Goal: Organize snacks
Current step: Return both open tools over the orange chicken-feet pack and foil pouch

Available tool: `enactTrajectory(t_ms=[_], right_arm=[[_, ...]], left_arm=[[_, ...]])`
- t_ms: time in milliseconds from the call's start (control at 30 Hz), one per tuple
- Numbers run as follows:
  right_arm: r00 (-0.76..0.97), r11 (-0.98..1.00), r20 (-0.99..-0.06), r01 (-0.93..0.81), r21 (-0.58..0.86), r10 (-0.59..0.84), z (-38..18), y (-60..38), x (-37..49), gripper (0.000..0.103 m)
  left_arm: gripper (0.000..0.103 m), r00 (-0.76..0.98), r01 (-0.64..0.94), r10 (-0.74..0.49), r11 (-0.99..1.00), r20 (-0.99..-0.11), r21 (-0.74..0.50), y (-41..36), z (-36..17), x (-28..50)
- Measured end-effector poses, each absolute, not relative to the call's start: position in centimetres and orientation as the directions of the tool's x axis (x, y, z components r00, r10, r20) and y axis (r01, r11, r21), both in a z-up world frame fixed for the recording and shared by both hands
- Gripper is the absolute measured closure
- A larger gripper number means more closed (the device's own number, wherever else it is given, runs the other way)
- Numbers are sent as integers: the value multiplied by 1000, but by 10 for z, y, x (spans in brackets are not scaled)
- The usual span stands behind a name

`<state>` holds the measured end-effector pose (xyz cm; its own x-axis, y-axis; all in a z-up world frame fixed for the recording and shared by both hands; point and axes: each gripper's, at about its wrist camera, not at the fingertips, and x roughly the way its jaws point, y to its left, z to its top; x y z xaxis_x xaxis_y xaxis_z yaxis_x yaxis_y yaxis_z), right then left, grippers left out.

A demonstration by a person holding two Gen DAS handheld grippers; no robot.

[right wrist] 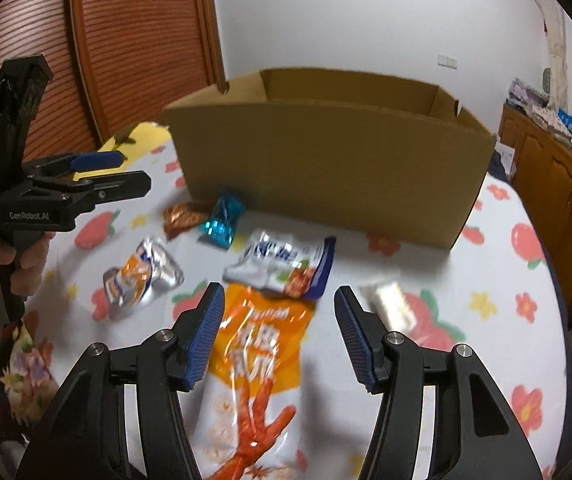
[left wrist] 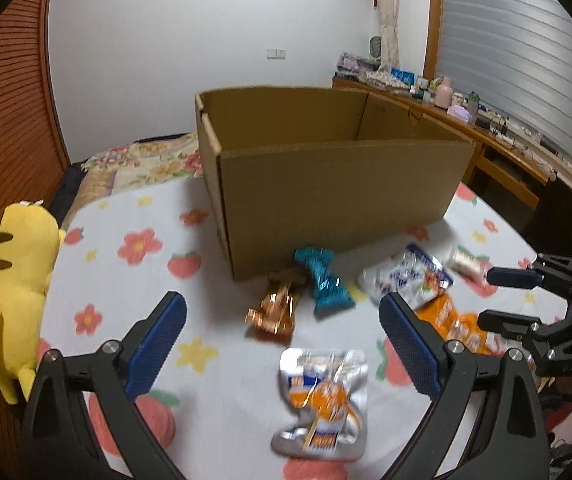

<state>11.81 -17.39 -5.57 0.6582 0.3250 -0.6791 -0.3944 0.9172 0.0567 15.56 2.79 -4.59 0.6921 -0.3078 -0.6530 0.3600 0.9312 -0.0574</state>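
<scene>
An open cardboard box (left wrist: 325, 176) (right wrist: 325, 168) stands on a flowered cloth. In front of it lie snack packets: a copper one (left wrist: 276, 312) (right wrist: 182, 216), a teal one (left wrist: 323, 282) (right wrist: 222, 220), a silver-and-orange pouch (left wrist: 321, 400) (right wrist: 140, 276), a white-and-blue bag (left wrist: 405, 276) (right wrist: 286, 264), a long orange-and-white bag (left wrist: 451, 322) (right wrist: 258, 368) and a small pale packet (left wrist: 465, 264) (right wrist: 389, 306). My left gripper (left wrist: 282, 344) (right wrist: 126, 172) is open above the silver pouch. My right gripper (right wrist: 280, 336) (left wrist: 489, 296) is open, straddling the orange bag.
A yellow plush toy (left wrist: 10, 292) lies at the cloth's left edge. A wooden sideboard (left wrist: 485, 136) with many small items runs along the right wall. A wooden slatted door (right wrist: 126, 40) is behind on the left.
</scene>
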Motion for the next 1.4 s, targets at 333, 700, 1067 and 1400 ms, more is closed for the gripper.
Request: enactTrajectory(t_ms=[333, 700, 1067, 1400], right_arm=[[615, 926, -727, -370, 75, 305, -80, -178, 108, 45], [584, 919, -729, -362, 159, 357, -89, -192, 105, 44], [612, 920, -715, -374, 116, 339, -91, -186, 99, 43], [617, 920, -709, -375, 115, 340, -92, -186, 99, 43]], left_arm=[[5, 642, 361, -296, 931, -707, -61, 37, -76, 133], [6, 614, 351, -280, 934, -738, -63, 35, -93, 136], [11, 600, 359, -251, 933, -759, -24, 29, -97, 140], [32, 579, 399, -267, 917, -771, -17, 21, -96, 136]])
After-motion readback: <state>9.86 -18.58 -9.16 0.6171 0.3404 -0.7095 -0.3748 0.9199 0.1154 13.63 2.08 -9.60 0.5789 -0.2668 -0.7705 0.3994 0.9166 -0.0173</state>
